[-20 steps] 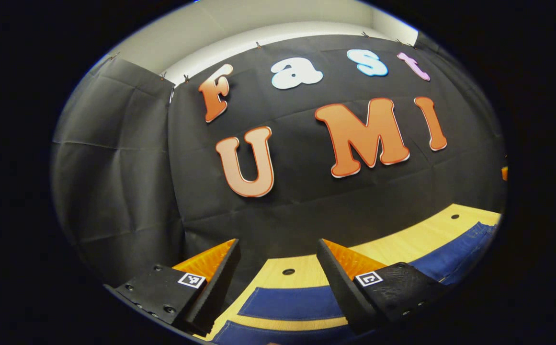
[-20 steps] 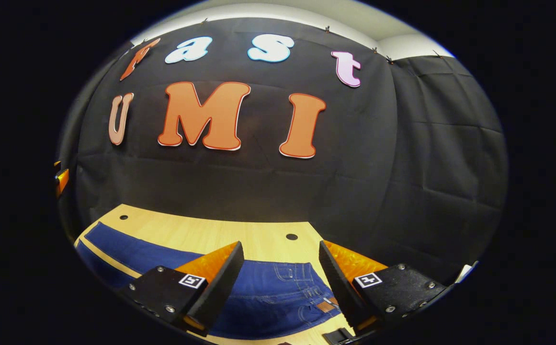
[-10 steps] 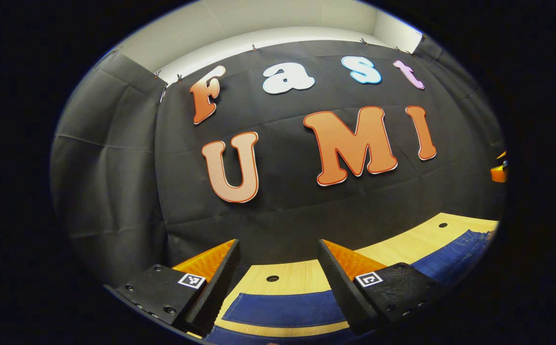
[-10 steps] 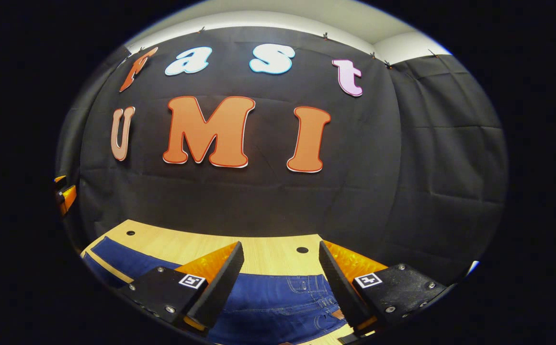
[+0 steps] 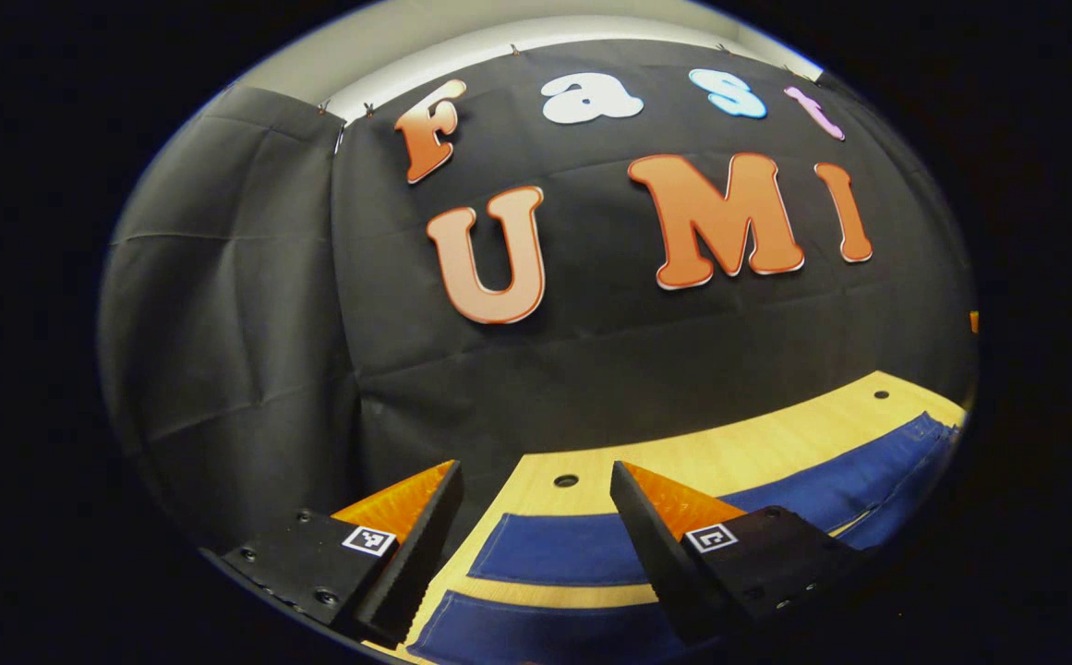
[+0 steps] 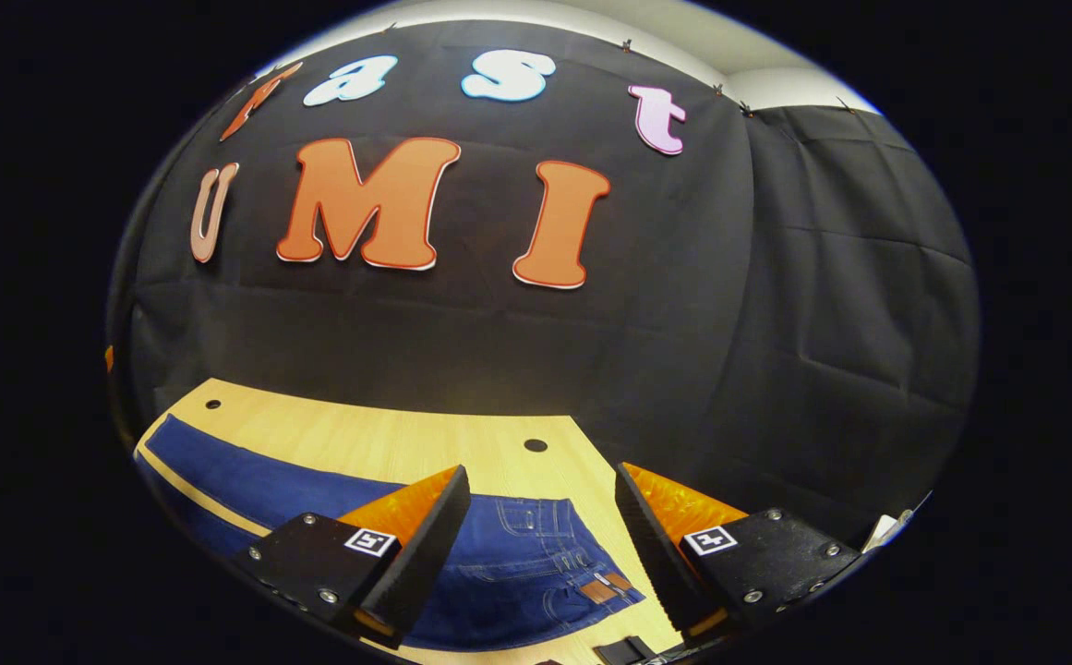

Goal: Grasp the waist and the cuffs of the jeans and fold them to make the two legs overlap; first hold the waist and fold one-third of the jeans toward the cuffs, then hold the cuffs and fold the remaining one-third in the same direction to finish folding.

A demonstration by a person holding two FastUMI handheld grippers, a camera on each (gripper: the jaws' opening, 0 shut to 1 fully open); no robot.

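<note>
In the left gripper view, the left gripper hangs with its fingers apart and empty above the table; the jeans lie flat just below and ahead, their cuffs under the gap. Lower squarely onto both cuff hems. In the right gripper view, the right gripper is likewise spread, holding nothing, with the waist directly beneath. Pinch the waistband edge so both ends lift together.
</note>
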